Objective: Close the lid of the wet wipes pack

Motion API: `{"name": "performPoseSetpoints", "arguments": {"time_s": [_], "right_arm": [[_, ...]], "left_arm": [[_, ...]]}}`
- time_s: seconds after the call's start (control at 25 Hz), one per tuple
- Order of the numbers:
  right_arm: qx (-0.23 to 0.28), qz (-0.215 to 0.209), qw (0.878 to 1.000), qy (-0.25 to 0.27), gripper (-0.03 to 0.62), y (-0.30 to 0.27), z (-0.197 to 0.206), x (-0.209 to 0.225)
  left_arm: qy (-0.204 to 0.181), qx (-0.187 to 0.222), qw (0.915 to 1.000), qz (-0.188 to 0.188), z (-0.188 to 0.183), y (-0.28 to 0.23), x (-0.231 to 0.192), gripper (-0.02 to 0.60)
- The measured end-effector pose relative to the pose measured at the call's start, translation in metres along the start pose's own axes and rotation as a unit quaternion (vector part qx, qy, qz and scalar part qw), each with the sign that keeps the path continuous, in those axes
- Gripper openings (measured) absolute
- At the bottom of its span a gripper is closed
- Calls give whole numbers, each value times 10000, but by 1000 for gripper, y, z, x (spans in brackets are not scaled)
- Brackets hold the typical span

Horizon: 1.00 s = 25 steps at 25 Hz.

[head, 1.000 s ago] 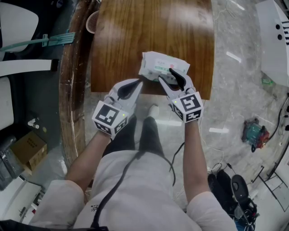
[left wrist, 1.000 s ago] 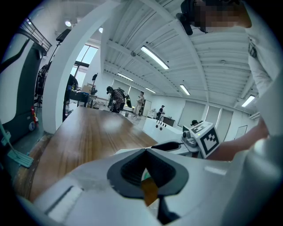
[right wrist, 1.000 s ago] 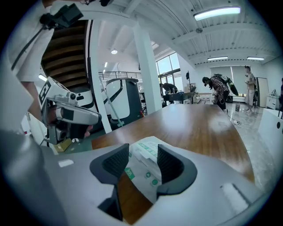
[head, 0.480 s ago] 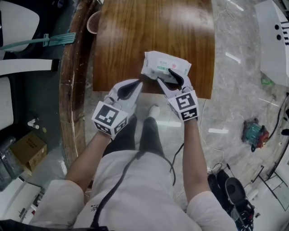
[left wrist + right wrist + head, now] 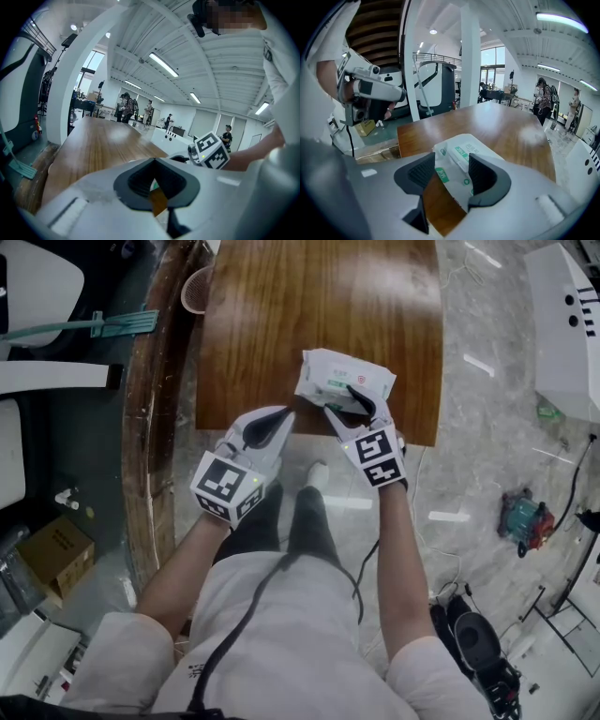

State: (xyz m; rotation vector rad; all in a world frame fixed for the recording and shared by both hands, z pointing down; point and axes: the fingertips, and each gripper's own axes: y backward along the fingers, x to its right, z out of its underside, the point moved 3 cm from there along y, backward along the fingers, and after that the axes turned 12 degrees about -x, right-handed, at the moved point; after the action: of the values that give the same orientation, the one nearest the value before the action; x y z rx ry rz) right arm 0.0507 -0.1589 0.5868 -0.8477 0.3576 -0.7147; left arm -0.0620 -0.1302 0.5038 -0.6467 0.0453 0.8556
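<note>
The white wet wipes pack (image 5: 345,379) with green print lies on the wooden table (image 5: 309,306), close to its near edge. As far as I can tell, its lid flap (image 5: 464,152) lies flat on top. My right gripper (image 5: 349,401) reaches over the table edge. Its jaws have just been opening and now stand apart around the pack's near end (image 5: 452,157), with the pads off the wrapper. My left gripper (image 5: 284,414) hovers just left of the pack at the table edge, its fingers together and nothing in them (image 5: 154,160). The right gripper's marker cube (image 5: 209,150) shows in the left gripper view.
The table's near edge (image 5: 309,435) runs right under both grippers, with the person's legs below. A dark curved wooden ledge (image 5: 141,427) borders the table's left side. A small mesh basket (image 5: 194,287) sits at the far left corner. A white machine (image 5: 567,324) stands on the floor at right.
The right gripper has rolled and drawn slightly left, its marker cube turning, and its jaws have spread wider around the pack's near end. The left gripper has stayed put.
</note>
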Motion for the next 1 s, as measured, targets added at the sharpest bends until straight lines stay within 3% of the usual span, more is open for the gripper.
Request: {"name": "performPoseSetpoints", "arguments": {"time_s": [0.32, 0.56, 0.84, 0.88, 1.0], "right_arm": [[-495, 132, 9986, 142, 221, -7, 3, -1], [-763, 116, 9968, 204, 256, -14, 4, -6], [-222, -9, 9987, -468, 256, 1, -1, -3], [-149, 13, 9985, -532, 252, 4, -1, -3], [144, 125, 9968, -770, 131, 20, -6, 0]], "left_arm": [[-33, -6, 10000, 31, -4, 3, 5, 3], [-76, 22, 9999, 69, -7, 5, 7, 3], [-136, 55, 9999, 84, -11, 10, 14, 3], [-142, 59, 9999, 80, -11, 11, 15, 3], [-172, 92, 9998, 80, -16, 15, 18, 3]]}}
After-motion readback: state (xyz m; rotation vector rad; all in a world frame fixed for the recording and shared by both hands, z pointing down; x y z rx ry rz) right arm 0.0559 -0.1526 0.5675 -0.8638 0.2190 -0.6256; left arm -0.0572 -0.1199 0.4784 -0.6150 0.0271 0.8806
